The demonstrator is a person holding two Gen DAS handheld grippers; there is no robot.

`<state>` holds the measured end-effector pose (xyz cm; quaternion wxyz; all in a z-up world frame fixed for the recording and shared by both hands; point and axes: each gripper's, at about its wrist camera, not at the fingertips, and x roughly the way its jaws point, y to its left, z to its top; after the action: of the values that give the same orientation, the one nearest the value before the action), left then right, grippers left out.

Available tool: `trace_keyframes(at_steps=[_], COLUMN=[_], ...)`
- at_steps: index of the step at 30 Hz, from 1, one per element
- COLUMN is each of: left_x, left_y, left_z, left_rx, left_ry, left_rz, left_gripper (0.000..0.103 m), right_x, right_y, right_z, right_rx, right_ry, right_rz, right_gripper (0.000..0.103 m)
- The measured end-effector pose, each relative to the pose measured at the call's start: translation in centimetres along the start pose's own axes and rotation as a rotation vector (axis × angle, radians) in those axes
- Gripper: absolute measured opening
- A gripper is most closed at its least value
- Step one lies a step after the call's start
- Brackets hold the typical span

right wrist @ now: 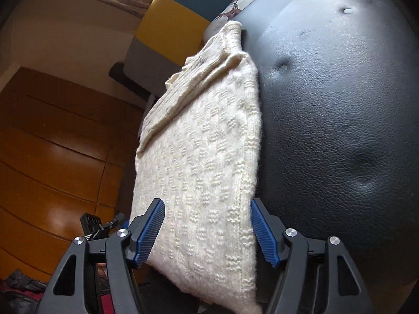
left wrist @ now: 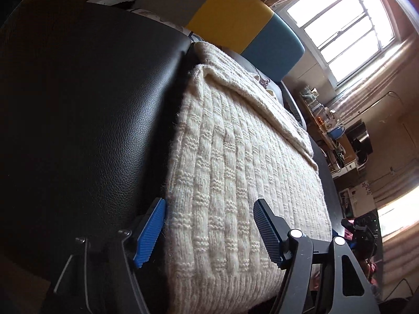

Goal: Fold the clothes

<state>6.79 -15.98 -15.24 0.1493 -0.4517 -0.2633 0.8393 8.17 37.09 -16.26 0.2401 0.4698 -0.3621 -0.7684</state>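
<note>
Lying folded on a black leather seat (left wrist: 86, 110), the cream knit sweater (left wrist: 235, 172) filled the middle of the left wrist view. The left claw (left wrist: 209, 231) stood wide, its blue ribbed pads (left wrist: 150, 233) set either side of the sweater's near end; one pad sat at the sweater's edge against the leather, the other over the knit. Whether either pad touched the wool could not be told. A folded flap of the sweater ran along its far side. Beyond the sweater stood a yellow and teal panel (left wrist: 235, 21), and past that a bright window (left wrist: 343, 26). A cluttered shelf with a blue cup (left wrist: 337, 132) lay off the sweater's far side, and the other claw's black frame (left wrist: 364, 231) showed just beyond the sweater's near corner.

From the right wrist view the sweater (right wrist: 201, 162) lay along the edge of the same seat (right wrist: 340, 120), whose leather was dimpled by tufting buttons. The right claw (right wrist: 208, 231) was also wide, its pads (right wrist: 264, 233) straddling the sweater's near end with the knit between them; contact could not be judged. A sleeve or flap lay folded across the sweater's far half. Beside the sweater, away from the seat, stretched an orange wooden floor (right wrist: 52, 157), and the yellow and teal panel (right wrist: 178, 23) rose behind the sweater's far end.
</note>
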Motion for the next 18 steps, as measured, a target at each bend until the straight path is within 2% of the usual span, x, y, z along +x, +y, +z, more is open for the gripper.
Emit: trace_keyframes(at_steps=[3,8,11,15,18], left_x=[-0.3,-0.2,-0.7,-1.3,-1.3], left_y=[-0.5,-0.8,0.2,2.8,2.3], left_z=[-0.4,-0.8,-0.7,-0.7,-0.7], left_rx=[0.045,0.104,0.056,-0.102,-0.100], left_ry=[0.006,-0.008,-0.004,-0.001,0.019], left_rz=[-0.007,0.039,0.014,-0.070,-0.084], left_gripper=[0.070,0.070,0.070,0.070,0.069], right_x=[0.2,0.1,-0.2,-0.7,-0.5], right_y=[0.6,0.9,0.6,0.0,0.7], right_z=[-0.4,-1.4,-1.7,-2.0,-2.4], right_rx=[-0.022,-0.036,-0.023,-0.070,-0.130], right_ry=[0.026,-0.006,-0.031,-0.008,0.008], right_rz=[-0.030,-0.045,-0.021,0.063,0.028], right_gripper=[0.068,0.069,0.069,0.069,0.069])
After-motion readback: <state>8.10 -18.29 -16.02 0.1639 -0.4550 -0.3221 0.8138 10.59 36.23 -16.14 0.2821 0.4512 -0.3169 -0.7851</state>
